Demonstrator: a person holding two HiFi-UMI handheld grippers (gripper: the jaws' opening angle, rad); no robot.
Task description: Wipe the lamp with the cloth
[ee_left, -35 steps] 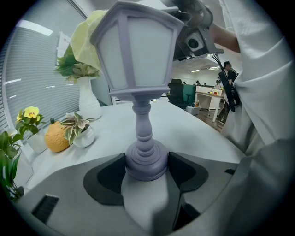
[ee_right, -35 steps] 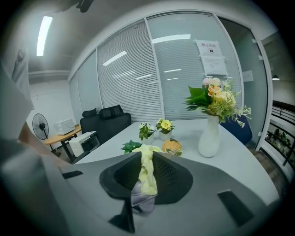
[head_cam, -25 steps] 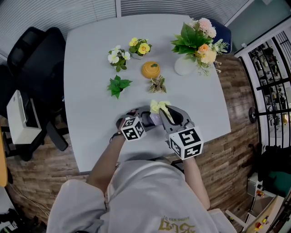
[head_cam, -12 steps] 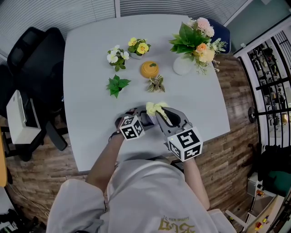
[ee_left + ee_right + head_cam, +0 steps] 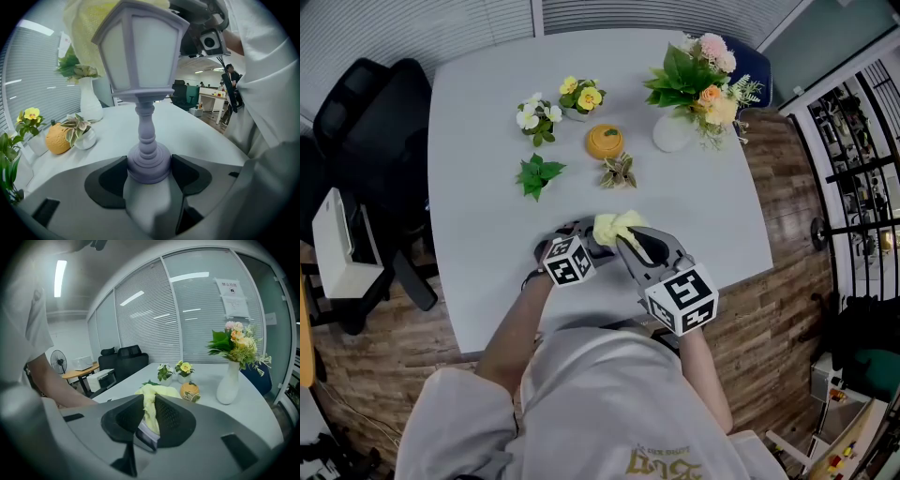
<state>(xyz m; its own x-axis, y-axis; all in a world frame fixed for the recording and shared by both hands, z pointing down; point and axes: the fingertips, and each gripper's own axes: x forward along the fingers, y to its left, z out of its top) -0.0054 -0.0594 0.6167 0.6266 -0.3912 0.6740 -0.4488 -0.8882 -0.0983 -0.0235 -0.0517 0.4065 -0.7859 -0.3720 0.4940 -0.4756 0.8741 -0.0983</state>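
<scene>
A small lavender lantern-shaped lamp point(image 5: 145, 61) stands upright on the white table point(image 5: 487, 159). My left gripper point(image 5: 149, 169) is shut on the lamp's round base, one jaw on each side. A pale yellow cloth point(image 5: 616, 225) lies over the top of the lamp; in the left gripper view the cloth point(image 5: 89, 28) drapes over the lamp's roof at the upper left. My right gripper point(image 5: 149, 420) is shut on the cloth point(image 5: 151, 404), a fold pinched between its jaws. In the head view the left gripper point(image 5: 581, 246) and the right gripper point(image 5: 630, 246) meet near the table's front edge.
Behind the lamp stand a white vase of flowers point(image 5: 675, 131), an orange gourd-shaped ornament point(image 5: 605, 142), a small leafy pot point(image 5: 620, 172), a green plant point(image 5: 536, 175) and two small flower pots point(image 5: 553, 108). A black office chair point(image 5: 366, 112) stands left of the table.
The right gripper has carried the cloth a little to the left and away from me across the lamp's top. The left gripper keeps its hold on the base.
</scene>
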